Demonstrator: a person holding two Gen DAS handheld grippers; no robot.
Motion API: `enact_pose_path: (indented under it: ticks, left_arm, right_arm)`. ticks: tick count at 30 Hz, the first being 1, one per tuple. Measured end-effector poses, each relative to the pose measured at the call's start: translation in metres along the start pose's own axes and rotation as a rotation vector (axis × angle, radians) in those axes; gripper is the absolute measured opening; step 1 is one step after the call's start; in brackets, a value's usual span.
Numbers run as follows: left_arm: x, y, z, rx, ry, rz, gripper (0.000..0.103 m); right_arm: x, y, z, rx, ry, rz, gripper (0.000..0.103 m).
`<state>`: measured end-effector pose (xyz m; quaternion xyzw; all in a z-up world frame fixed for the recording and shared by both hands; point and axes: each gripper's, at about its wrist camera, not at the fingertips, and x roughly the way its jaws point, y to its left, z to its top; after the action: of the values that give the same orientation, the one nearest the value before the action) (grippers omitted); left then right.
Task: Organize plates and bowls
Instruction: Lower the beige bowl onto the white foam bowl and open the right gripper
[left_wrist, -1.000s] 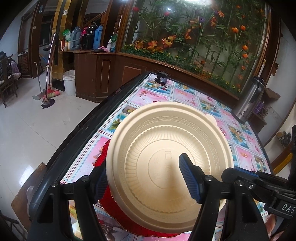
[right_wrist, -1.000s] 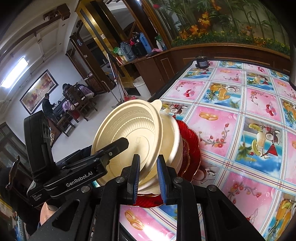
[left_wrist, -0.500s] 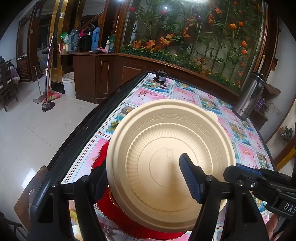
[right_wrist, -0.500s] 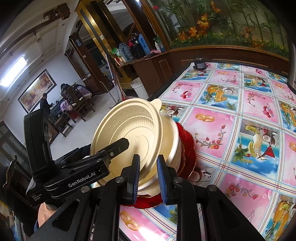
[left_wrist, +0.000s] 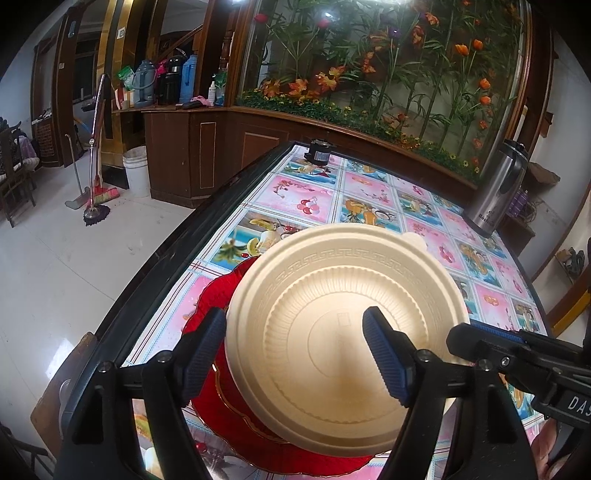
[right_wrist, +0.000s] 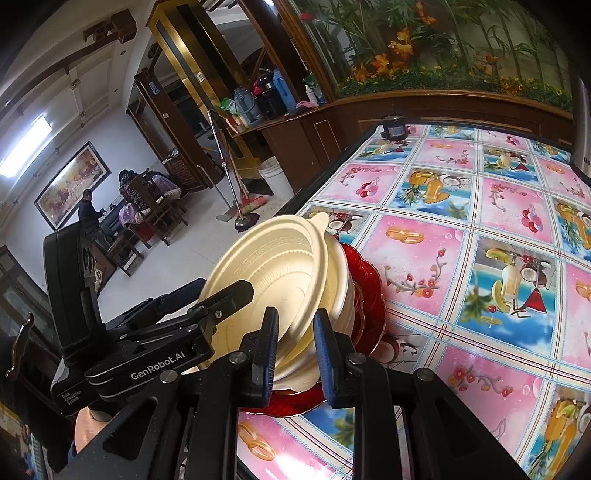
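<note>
Cream plastic fills the middle of both wrist views, but the far left of the left wrist view shows a pale tiled floor with a broom (left_wrist: 96, 173) leaning by a white bucket (left_wrist: 135, 170) in front of a dark wooden cabinet. Moving right, the dark edge of the table (left_wrist: 155, 266) runs diagonally, covered by a pink-and-blue fruit-print tablecloth (left_wrist: 303, 195). On it lies a red plate (left_wrist: 210, 306) with a scalloped gilt rim, and resting against it is the cream bowl (left_wrist: 332, 332), tilted so its ribbed underside faces the camera. The left gripper (left_wrist: 294, 354) straddles the bowl's left part, its jaws opening; one blue pad sits at the bowl's left edge and the other lies across the bowl's base, and whether either pad presses on it cannot be told. Farther right a steel thermos (left_wrist: 498, 192) stands near the table's far edge. In the right wrist view the cream bowl (right_wrist: 273, 280) appears as a nested stack tipped up on edge against the red plate (right_wrist: 369, 291). The right gripper (right_wrist: 295, 354) has its jaws drawn close together, pinching the lower rim of the stack between its blue pads, with the tablecloth (right_wrist: 480, 221) spreading away to the right.
</note>
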<state>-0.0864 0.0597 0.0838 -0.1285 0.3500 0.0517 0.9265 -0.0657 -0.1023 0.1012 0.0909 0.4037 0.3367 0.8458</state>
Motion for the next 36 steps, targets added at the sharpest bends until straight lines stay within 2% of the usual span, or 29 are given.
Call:
enact_pose_path:
  ticks: [14,28,36]
  left_arm:
    - [-0.0068,-0.0024,0.0005,0.028,-0.020,0.029,0.076]
    - [-0.0073,-0.0026,0.0003,0.027,-0.018,0.025,0.077]
    - [-0.0089,-0.0046,0.0009,0.033,-0.023,0.027,0.077]
  right_arm:
    - [0.0025,-0.0002,-0.0029,0.002,0.006,-0.006,0.024]
    - [0.0042,0.0010,-0.0041,-0.015,0.010,-0.019,0.025]
    - [0.0023,0.0013,-0.0045,-0.018,0.015,-0.008,0.034]
